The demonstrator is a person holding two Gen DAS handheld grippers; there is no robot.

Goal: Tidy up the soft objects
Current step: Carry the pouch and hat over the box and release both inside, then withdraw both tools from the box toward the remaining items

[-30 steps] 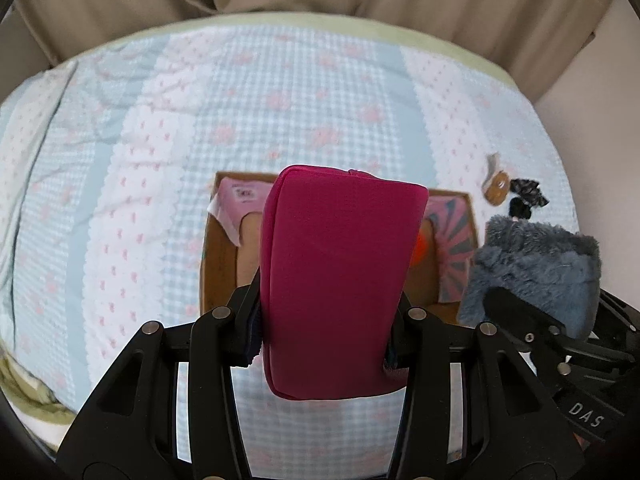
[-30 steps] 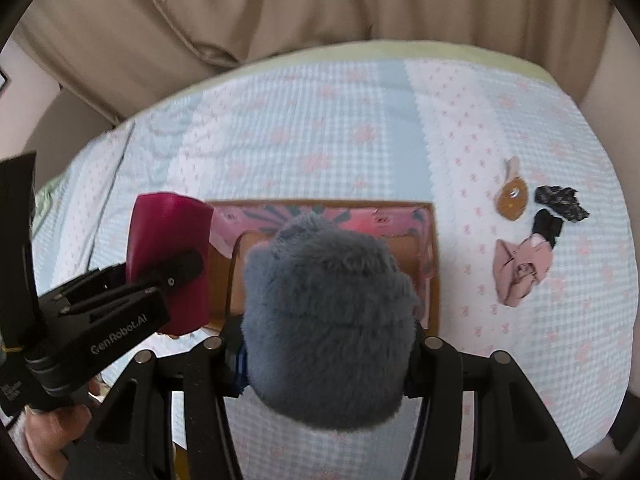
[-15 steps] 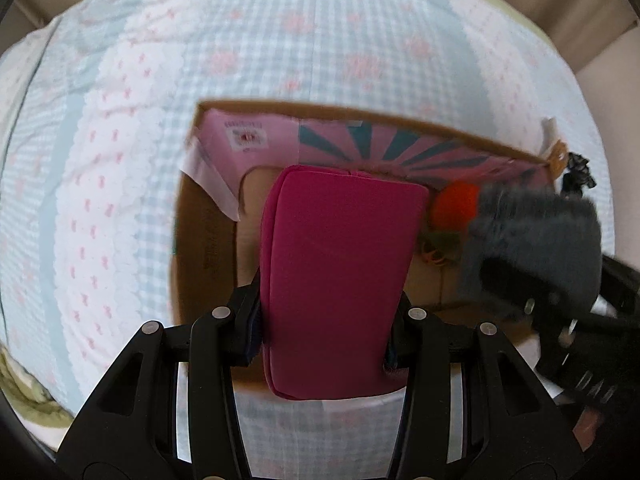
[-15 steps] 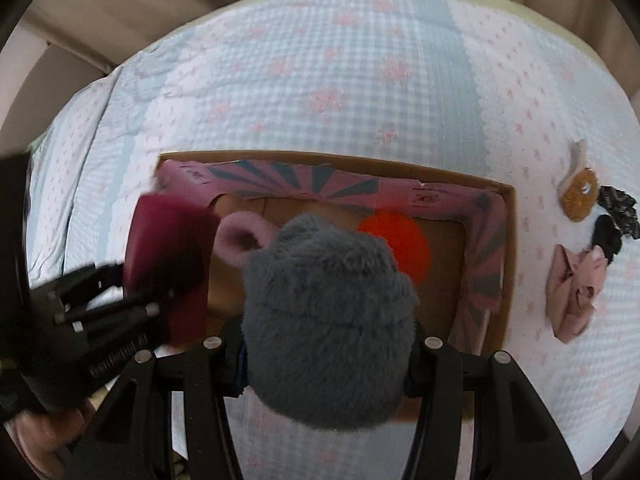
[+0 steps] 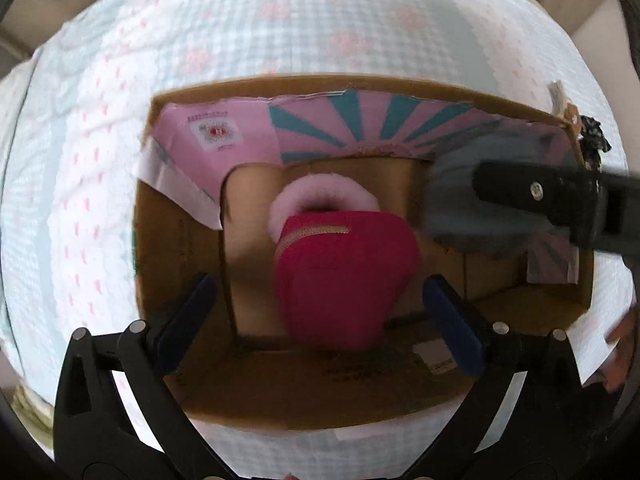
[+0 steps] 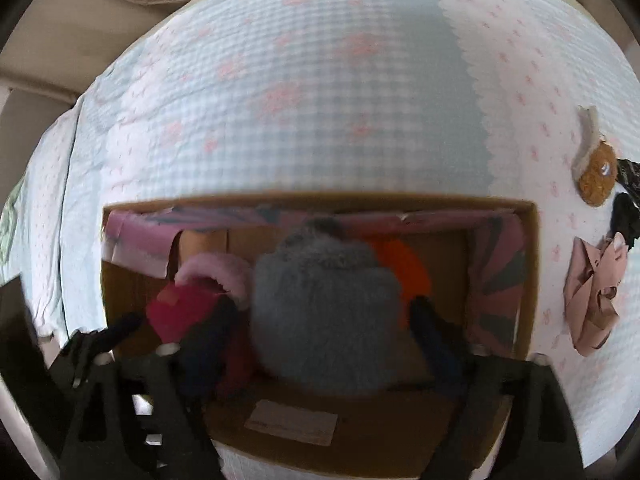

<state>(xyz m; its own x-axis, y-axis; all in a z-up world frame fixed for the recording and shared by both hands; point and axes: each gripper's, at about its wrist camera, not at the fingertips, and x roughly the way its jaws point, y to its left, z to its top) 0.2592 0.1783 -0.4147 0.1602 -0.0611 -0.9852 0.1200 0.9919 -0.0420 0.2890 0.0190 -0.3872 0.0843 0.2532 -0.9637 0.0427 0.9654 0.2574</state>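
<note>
A cardboard box with pink and teal flaps lies on the bed. My left gripper is open above it, and the magenta zip pouch sits free between its fingers inside the box, against a pink fluffy piece. My right gripper is open too; the grey furry piece lies between its fingers in the box, next to an orange item. The grey piece and the right gripper's finger also show in the left wrist view.
The box rests on a checked blue-and-pink quilt. To its right lie a brown plush piece, black fabric and a pink cloth bow. Beige curtain hangs behind the bed.
Both grippers moved down over the box and opened. The magenta pouch and the grey furry piece left the fingers and now lie inside the box.
</note>
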